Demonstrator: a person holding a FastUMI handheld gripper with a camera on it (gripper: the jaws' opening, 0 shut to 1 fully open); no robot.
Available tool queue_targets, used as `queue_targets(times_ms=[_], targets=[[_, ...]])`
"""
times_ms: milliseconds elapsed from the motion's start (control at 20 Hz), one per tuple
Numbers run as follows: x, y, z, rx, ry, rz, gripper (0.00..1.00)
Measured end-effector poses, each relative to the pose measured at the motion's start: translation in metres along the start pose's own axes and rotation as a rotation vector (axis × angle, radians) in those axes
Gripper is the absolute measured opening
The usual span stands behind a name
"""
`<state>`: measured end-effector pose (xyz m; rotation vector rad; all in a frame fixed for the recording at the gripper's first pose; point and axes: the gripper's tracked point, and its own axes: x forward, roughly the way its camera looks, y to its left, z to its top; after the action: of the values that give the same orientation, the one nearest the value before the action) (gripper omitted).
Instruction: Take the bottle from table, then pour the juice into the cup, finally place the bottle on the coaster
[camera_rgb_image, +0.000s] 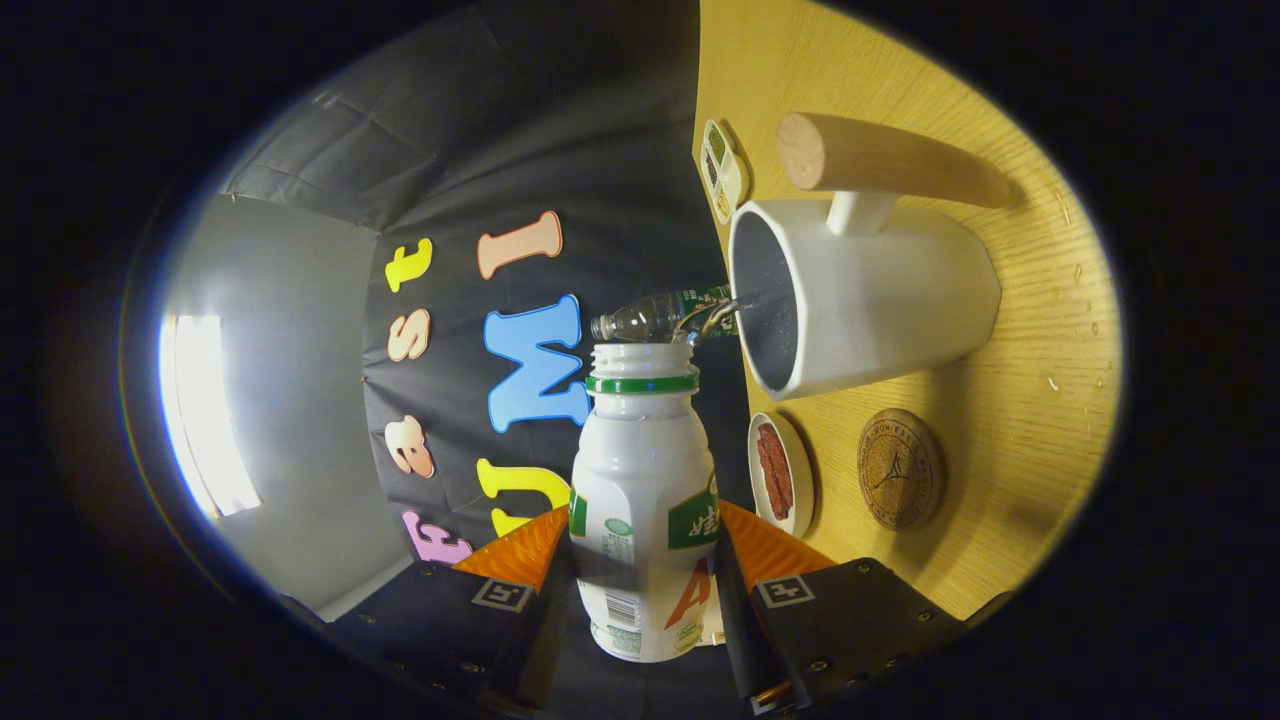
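Note:
The white juice bottle (640, 500), with a green ring under its uncapped mouth, sits between my fingers, and my gripper (642, 545) is shut on its body. The whole view is rolled about a quarter turn, so the bottle lies roughly level with the wooden table (1030, 420). Its mouth is close beside the rim of the white cup (880, 300), which has a wooden handle (890, 160). I cannot make out a stream of juice. The round cork coaster (900, 468) lies on the table next to the cup's base.
A small white dish (780, 472) of red food sits between the coaster and the table edge. A clear plastic bottle (660, 315) stands behind the cup's mouth. A small compartment tray (722, 170) lies beyond the cup. A few droplets dot the wood.

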<state>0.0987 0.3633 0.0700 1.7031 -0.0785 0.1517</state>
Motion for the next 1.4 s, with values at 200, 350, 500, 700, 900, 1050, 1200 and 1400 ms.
queue_targets(times_ms=[200,350,500,700,900,1050,1200,1400], targets=[[0.0000,0.0001,0.0003,0.005,-0.002,0.002,0.66],[0.0048,0.0014,0.0017,0.009,-0.001,0.005,0.66],[0.0043,0.0027,0.0023,0.017,-0.002,0.007,0.66],[0.0031,0.0037,0.0037,0.025,-0.008,0.009,0.66],[0.0034,0.0038,0.0054,0.036,-0.011,0.010,0.66],[0.0017,0.0053,0.0061,0.040,-0.015,0.013,0.66],[0.0028,0.0068,0.0075,0.043,-0.017,0.017,0.66],[0.0028,0.0094,0.0075,0.051,-0.018,0.023,0.66]])
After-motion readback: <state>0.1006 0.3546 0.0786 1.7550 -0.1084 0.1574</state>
